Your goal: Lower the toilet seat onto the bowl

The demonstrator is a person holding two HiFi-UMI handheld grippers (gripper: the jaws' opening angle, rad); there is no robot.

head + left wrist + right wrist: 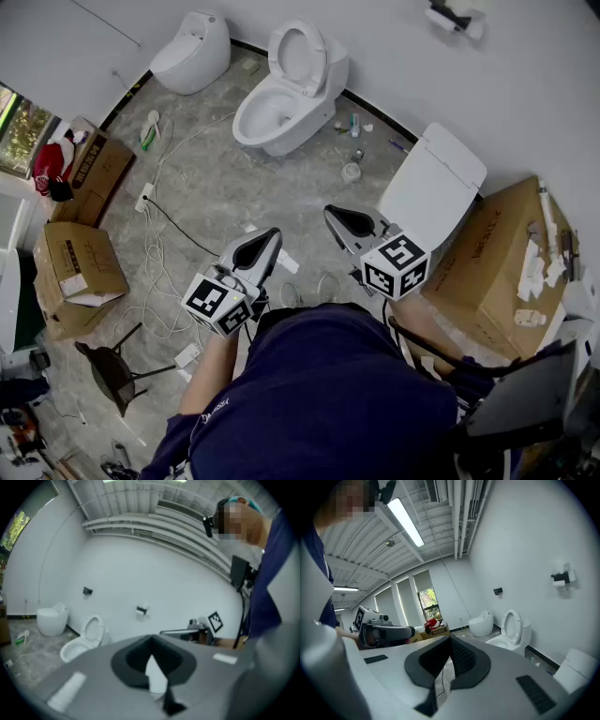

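Observation:
A white toilet [281, 98] stands by the far wall with its seat [298, 52] raised upright over the open bowl [264, 114]. Both grippers are held close to my body, well short of it. My left gripper [271, 235] is shut and holds nothing. My right gripper [331, 215] is also shut and holds nothing. The left gripper view shows the toilet [83, 641] low at the left beyond the shut left gripper [151, 645]. In the right gripper view the raised seat [513, 624] stands at the right past the shut right gripper [450, 641].
An egg-shaped closed toilet [192, 52] stands to the left of the open one, and a square-lidded one [433, 180] to my right. Cardboard boxes [80, 272] line the left side and a large box [506, 262] the right. Cables [164, 234] and bottles [354, 125] lie on the floor.

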